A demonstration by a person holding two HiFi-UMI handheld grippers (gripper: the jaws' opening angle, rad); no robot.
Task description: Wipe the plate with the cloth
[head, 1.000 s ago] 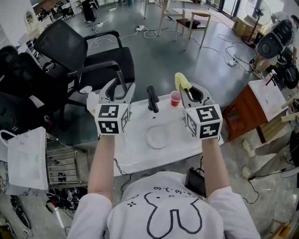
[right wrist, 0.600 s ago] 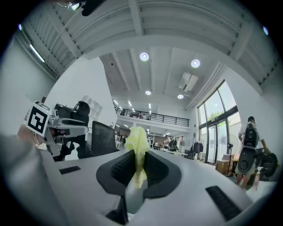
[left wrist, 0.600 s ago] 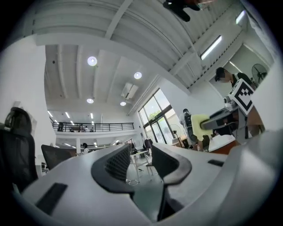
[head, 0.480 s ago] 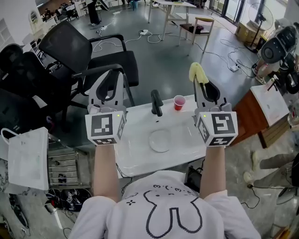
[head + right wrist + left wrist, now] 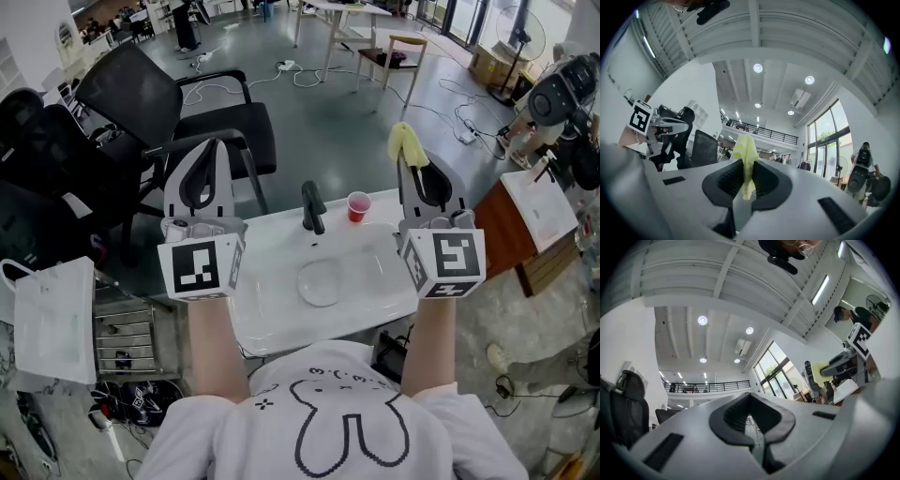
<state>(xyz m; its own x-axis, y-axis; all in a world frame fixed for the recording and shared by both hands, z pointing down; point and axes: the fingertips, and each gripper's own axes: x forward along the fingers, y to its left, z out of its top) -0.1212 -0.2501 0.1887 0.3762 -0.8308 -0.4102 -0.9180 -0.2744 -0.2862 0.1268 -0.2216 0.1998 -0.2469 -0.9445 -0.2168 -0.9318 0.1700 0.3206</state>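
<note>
Far left: black chair point(image 5: 141, 89). My left gripper point(image 5: 208, 146) held up over left edge of table point(image 5: 272, 314); jaws just closed, tips together, nothing between. Plate point(image 5: 320, 281) lies flat mid-table, lower in view than my 2 grippers, untouched. 1 red cup point(image 5: 357, 205) beyond plate, near far edge. My right gripper point(image 5: 409, 161) held up over right end, jaws clenched on yellow cloth point(image 5: 403, 141). Cloth tuft pokes past tips, well apart from plate.

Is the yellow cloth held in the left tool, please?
No, the cloth is pinched in the right tool; the left tool is shut and empty.
</note>
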